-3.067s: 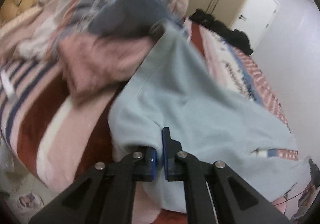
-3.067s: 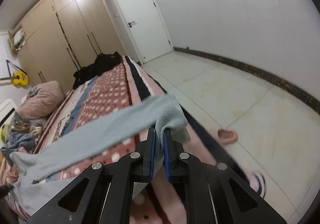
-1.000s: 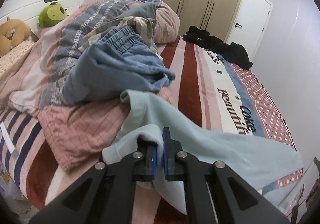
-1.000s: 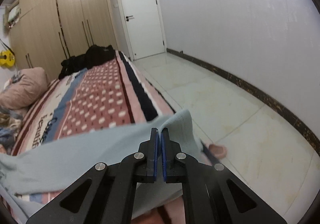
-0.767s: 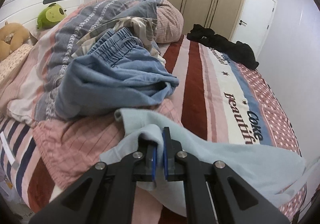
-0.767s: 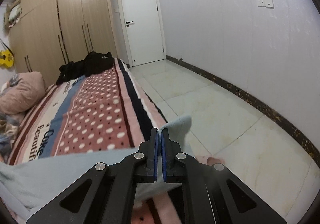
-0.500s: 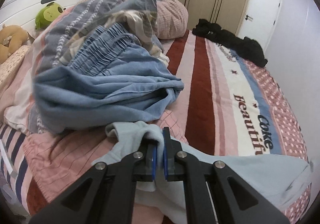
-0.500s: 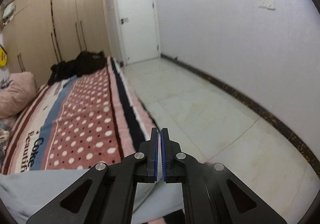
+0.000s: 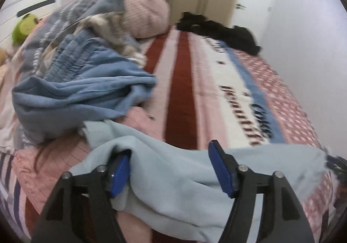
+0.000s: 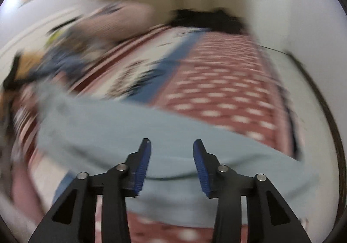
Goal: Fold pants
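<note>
Having just been opening both jaws, I see the left gripper (image 9: pixel 171 169) and right gripper (image 10: pixel 171 163) parted above the pale blue pants (image 9: pixel 173 169) spread beside the denim heap (image 9: pixel 76 93), so I'd smooth creases before regripping.

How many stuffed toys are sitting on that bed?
1 for sure: a green plush toy at the far left, by the white headboard. A tan shape just below it at the picture's edge may be a second, but it is mostly cut off.
</note>
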`<action>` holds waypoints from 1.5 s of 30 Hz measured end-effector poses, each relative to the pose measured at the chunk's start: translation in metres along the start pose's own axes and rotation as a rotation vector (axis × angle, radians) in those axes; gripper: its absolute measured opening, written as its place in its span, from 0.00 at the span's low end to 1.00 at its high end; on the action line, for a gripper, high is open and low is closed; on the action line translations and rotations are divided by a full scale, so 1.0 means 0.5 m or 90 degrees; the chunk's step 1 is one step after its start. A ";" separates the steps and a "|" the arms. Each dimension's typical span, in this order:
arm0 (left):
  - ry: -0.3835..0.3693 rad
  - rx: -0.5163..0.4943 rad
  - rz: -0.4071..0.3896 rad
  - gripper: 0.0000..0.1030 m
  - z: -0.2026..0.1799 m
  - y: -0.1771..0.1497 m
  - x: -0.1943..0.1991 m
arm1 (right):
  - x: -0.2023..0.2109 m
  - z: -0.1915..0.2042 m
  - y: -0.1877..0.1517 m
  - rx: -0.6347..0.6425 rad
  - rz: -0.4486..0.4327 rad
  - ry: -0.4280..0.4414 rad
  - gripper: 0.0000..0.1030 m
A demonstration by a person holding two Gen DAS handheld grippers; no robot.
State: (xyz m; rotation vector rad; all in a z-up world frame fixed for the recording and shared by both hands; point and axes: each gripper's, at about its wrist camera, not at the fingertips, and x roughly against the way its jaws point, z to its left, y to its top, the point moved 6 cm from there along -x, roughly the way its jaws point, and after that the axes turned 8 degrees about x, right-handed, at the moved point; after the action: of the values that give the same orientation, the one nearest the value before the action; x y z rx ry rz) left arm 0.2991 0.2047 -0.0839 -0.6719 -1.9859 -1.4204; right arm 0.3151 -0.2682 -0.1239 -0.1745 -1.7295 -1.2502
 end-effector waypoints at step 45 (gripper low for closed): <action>0.011 -0.025 -0.038 0.67 0.114 0.088 0.032 | -0.265 0.089 0.090 0.084 0.137 -0.051 0.29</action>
State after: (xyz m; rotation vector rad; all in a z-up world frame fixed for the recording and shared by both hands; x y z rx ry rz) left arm 0.3087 0.2729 -0.0582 -0.6208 -1.9846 -1.4995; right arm 0.3848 -0.1601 -0.1949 -0.3270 -1.8025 -0.9818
